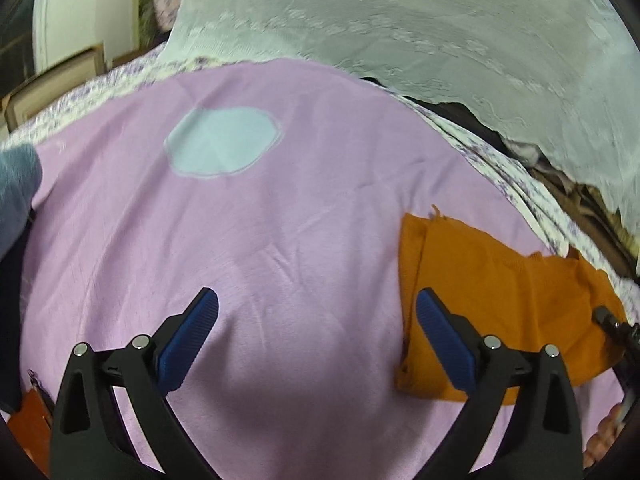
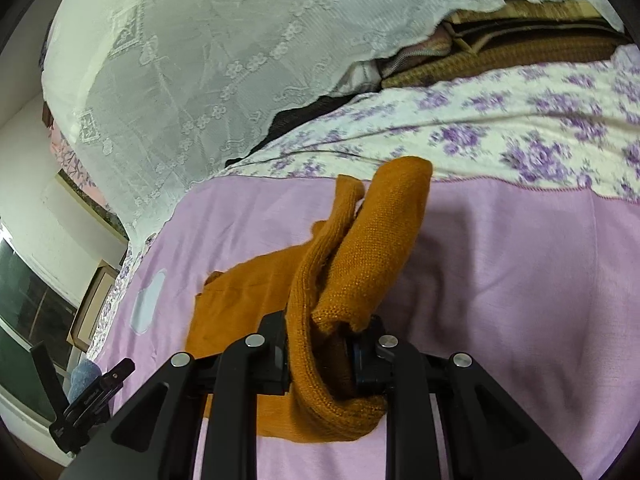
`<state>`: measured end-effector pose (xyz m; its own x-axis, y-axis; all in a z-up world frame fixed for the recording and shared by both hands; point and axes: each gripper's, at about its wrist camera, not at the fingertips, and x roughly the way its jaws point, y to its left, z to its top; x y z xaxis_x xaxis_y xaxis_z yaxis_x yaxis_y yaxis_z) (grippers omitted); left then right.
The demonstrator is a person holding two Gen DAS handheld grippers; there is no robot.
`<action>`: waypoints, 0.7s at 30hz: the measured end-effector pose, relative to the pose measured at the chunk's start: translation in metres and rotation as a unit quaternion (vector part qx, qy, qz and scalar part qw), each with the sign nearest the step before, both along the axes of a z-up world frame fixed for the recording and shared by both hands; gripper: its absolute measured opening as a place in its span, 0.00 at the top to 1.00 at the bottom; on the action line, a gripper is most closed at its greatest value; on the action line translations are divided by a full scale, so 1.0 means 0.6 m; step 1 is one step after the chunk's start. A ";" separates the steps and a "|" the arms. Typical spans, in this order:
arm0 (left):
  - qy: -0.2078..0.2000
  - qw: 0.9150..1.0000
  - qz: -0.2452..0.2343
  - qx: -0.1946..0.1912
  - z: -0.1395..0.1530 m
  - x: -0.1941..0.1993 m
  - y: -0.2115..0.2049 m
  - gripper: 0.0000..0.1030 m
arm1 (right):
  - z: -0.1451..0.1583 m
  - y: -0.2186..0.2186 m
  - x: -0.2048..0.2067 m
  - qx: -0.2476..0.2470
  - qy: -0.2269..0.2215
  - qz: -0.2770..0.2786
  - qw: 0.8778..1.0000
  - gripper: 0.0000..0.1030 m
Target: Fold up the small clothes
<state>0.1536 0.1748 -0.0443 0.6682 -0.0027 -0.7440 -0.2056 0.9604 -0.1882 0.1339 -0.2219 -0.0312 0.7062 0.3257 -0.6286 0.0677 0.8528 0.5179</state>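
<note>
An orange knit garment (image 1: 500, 312) lies on the lilac sheet (image 1: 280, 220), at the right in the left wrist view. My left gripper (image 1: 318, 310) hovers over the bare sheet just left of it, jaws wide open with nothing between the blue pads (image 1: 188, 344). My right gripper (image 2: 320, 344) is shut on a bunched fold of the orange garment (image 2: 360, 248). That fold rises off the sheet and drapes over the jaws, hiding the fingertips. The rest of the garment still lies flat beneath.
A pale blue patch (image 1: 224, 140) marks the sheet to the far left. White lace cloth (image 2: 200, 60) hangs behind the bed, and a floral purple cover (image 2: 520, 128) borders the sheet. Stacked brown blankets (image 2: 520, 40) sit at the back right. The left gripper's body (image 2: 92, 396) shows at lower left.
</note>
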 end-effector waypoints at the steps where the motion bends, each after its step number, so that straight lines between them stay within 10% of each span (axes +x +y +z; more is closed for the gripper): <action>1: 0.001 1.000 0.002 -0.004 -0.001 0.001 0.003 0.06 | 0.004 0.006 0.001 -0.003 0.000 0.004 1.000 0.79; 21: -0.027 0.998 0.033 -0.038 0.032 -0.015 0.049 0.06 | 0.054 0.188 0.028 -0.095 -0.010 0.074 0.993 0.79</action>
